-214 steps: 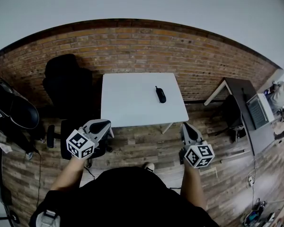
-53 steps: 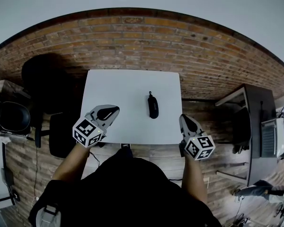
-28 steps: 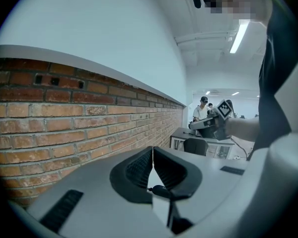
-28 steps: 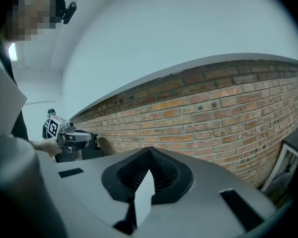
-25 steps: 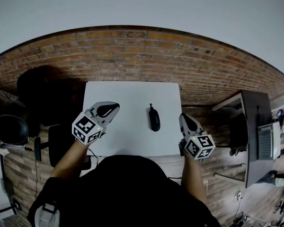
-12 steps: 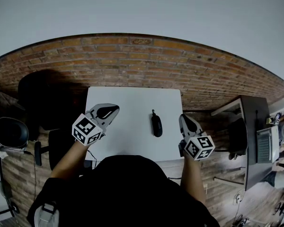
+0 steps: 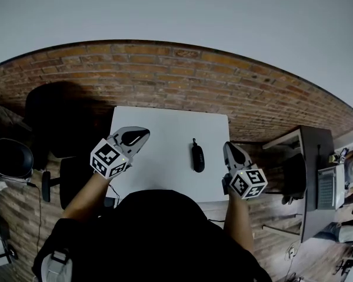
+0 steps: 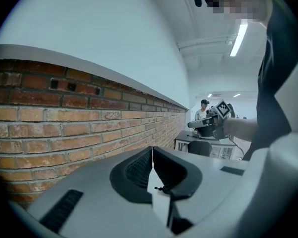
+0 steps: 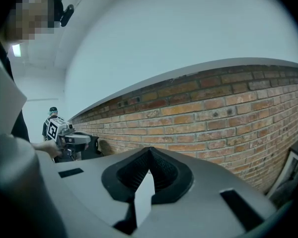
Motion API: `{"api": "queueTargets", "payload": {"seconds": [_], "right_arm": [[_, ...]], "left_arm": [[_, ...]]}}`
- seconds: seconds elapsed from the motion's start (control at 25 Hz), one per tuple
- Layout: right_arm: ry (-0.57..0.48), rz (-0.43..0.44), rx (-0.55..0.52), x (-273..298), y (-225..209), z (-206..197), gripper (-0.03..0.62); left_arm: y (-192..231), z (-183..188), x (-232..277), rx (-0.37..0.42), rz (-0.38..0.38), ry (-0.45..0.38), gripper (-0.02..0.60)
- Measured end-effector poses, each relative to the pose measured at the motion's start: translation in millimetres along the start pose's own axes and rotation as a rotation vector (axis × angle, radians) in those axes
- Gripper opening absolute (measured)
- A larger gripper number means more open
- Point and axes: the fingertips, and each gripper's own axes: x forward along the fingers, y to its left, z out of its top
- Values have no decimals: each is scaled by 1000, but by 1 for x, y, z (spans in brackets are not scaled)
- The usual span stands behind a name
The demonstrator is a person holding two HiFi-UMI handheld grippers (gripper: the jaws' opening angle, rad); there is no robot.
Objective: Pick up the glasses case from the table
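Judging by how things lie, the pickup has hardly begun. The glasses case [image 7: 197,157], dark and oblong, lies flat on the white bench [image 7: 159,122], right of its middle, with its long side running away from the person and a small tab at its far end. Nothing touches it.

The left claw [image 7: 136,137] hangs over the near left part of the bench, well apart from the case. In its own view the left claw [image 8: 153,150] has its two jaws pressed together along a thin seam, with nothing between them. The right claw [image 7: 231,152] sits just off the bench's right edge and is the nearer of the two to the case, though there is clear bench between them. In its view the right claw [image 9: 149,150] is likewise closed tight and empty. Both views look out across to the brick wall [image 9: 223,113] and not down at the bench, so neither claw is aimed at the case yet.

What seems done is only the approach: the person stands at the near edge with the case within reach. Everything else is left, probably for the right claw: open the jaws, tip down over the case, close across its narrow width, and lift it clear.
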Motion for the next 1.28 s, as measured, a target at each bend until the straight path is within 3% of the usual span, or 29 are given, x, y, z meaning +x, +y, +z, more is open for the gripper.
{"api": "queueTargets", "payload": {"seconds": [0.48, 1.28], "right_arm": [[23, 34, -11, 5, 6, 0, 15], [34, 102, -10, 1, -29, 0, 15]], "left_arm": [[2, -3, -12, -18, 37, 3, 15], [-14, 1, 6, -31, 124, 19, 15]]}}
